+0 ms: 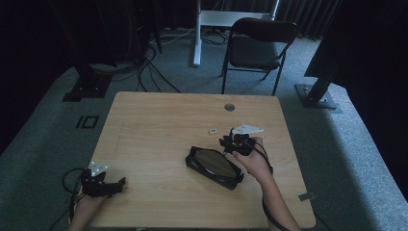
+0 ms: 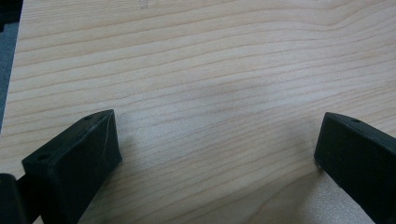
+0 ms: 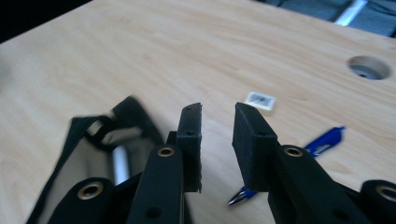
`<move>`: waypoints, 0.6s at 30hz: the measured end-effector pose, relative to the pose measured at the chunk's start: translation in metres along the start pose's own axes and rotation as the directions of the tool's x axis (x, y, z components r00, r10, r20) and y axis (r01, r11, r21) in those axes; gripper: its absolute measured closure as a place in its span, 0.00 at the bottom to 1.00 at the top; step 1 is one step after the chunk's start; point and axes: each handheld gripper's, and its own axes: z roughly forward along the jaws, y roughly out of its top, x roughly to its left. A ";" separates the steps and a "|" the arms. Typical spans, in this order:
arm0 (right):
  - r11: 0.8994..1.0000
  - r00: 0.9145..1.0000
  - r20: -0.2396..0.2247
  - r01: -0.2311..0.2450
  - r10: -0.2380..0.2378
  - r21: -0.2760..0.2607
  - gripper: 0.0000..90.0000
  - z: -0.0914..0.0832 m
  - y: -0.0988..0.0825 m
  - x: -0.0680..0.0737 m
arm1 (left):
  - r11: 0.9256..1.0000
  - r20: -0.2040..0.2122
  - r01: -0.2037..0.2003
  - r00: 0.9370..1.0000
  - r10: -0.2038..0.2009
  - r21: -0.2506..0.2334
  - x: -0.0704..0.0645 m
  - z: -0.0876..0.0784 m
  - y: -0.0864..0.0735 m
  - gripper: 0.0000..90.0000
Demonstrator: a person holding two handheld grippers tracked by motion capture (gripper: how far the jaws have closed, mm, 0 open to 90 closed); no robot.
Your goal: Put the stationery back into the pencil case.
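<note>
blue pen (image 3: 322, 142) partly hidden behind right gripper (image 3: 217, 135), pouch (image 3: 98, 154) blurred

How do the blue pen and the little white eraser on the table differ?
The blue pen is long and slim, while the white eraser is a small flat block. The pen is blue with a dark tip; the eraser is white with dark print on its top. The pen lies partly hidden behind the right gripper; the eraser lies in full sight beyond it. Both lie flat on the wooden table, apart from each other.

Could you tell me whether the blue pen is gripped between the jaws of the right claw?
No; the blue pen lies on the table beyond the right claw, whose jaws have nothing between them.
</note>
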 end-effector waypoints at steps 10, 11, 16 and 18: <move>0.998 0.994 0.100 -0.055 0.053 0.014 0.80 0.015 -0.007 -0.016 | 1.000 0.000 0.000 1.000 0.000 0.000 0.000 0.000 0.000 0.00; 0.998 0.992 0.109 -0.062 0.060 0.018 0.80 0.017 -0.008 -0.018 | 1.000 0.000 0.000 1.000 0.000 0.000 0.000 0.000 0.000 0.00; 0.996 0.988 0.133 -0.079 0.074 0.031 0.80 0.024 -0.013 -0.024 | 1.000 0.000 0.000 1.000 0.000 0.000 0.000 0.000 0.000 0.00; 0.996 0.986 0.148 -0.084 0.077 0.037 0.80 0.026 -0.015 -0.026 | 1.000 0.000 0.000 1.000 0.000 0.000 0.000 0.000 0.000 0.00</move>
